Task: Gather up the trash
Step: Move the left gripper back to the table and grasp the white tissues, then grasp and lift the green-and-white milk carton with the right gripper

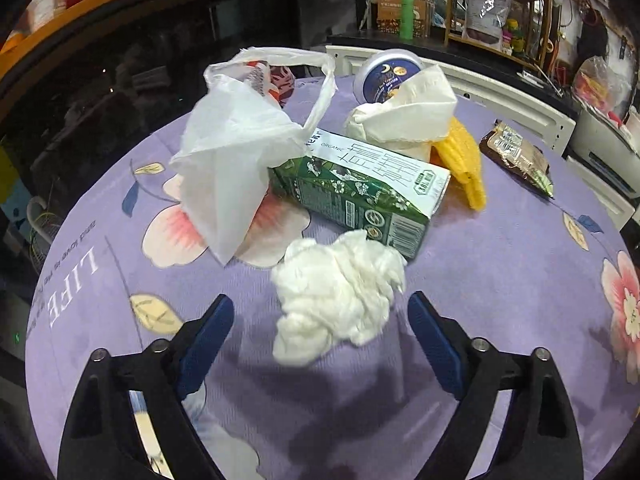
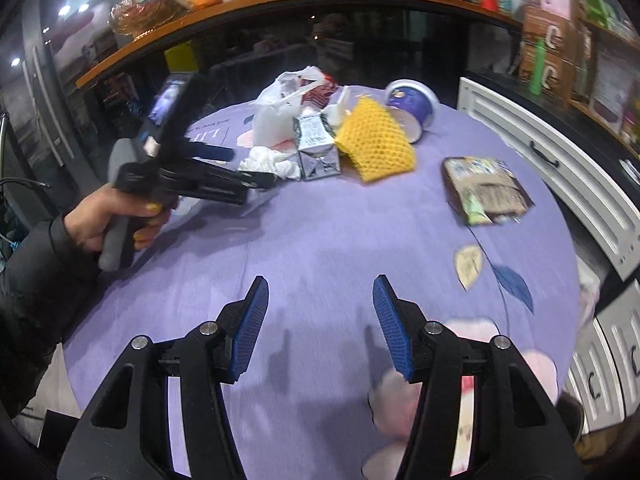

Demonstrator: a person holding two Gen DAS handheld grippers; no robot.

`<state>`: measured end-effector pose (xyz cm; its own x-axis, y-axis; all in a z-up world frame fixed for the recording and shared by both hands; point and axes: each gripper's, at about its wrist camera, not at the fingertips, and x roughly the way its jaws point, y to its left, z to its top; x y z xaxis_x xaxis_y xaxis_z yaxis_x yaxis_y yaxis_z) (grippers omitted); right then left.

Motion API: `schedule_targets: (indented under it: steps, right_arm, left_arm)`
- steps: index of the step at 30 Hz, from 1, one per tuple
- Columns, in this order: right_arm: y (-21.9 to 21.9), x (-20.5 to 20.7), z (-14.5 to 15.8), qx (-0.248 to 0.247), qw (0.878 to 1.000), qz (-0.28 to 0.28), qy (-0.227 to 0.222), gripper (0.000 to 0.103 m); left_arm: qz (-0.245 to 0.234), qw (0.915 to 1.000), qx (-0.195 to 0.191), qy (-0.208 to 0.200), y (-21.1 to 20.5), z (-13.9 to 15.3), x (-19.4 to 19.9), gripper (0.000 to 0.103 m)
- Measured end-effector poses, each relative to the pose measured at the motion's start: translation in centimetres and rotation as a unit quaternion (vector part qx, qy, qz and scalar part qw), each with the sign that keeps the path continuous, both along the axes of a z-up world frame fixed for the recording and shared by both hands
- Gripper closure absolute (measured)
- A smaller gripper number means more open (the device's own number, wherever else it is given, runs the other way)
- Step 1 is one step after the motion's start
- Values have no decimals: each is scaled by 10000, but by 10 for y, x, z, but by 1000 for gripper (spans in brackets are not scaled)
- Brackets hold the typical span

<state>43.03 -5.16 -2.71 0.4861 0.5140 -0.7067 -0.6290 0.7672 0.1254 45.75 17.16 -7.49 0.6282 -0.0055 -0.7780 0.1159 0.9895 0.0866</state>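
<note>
A crumpled white tissue [image 1: 336,296] lies on the purple flowered tablecloth [image 1: 500,280], just ahead of my open left gripper [image 1: 320,312], between its blue pads. Behind it lie a green milk carton [image 1: 360,188], a white plastic bag [image 1: 236,140], a folded white paper [image 1: 404,116], a yellow foam net [image 1: 464,160] and a brown snack wrapper [image 1: 516,156]. My right gripper [image 2: 320,312] is open and empty over bare cloth. Its view shows the left gripper [image 2: 248,168] by the tissue [image 2: 272,164], the carton [image 2: 316,144], the net [image 2: 376,140] and the wrapper [image 2: 484,192].
A round blue tin [image 1: 392,72] stands behind the paper, also in the right wrist view [image 2: 412,104]. White cabinets [image 2: 560,184] stand to the right of the table. A dark glass counter with a wooden shelf [image 2: 280,4] runs behind it.
</note>
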Motion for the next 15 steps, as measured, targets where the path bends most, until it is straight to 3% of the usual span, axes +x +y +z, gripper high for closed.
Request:
schedule_targets:
  steps: [2, 4, 6, 12, 15]
  right_arm:
    - [11, 12, 5, -5, 10000, 70, -12, 48]
    - [26, 30, 10, 23, 9999, 136, 17, 48]
    - [39, 46, 14, 116, 9996, 231, 141, 48]
    - [89, 90, 21, 189, 9985, 466, 232, 48]
    - [118, 106, 16, -89, 9979, 601, 204, 48]
  left_arm:
    - [-51, 10000, 61, 24, 0, -3, 3, 33]
    - [-100, 9999, 3, 48, 1, -5, 0, 55]
    - [-47, 10000, -14, 46, 4, -5, -3, 62]
    - [82, 9992, -301, -250, 18, 16, -35, 66]
    - [154, 9986, -421, -294, 25, 24, -48, 66]
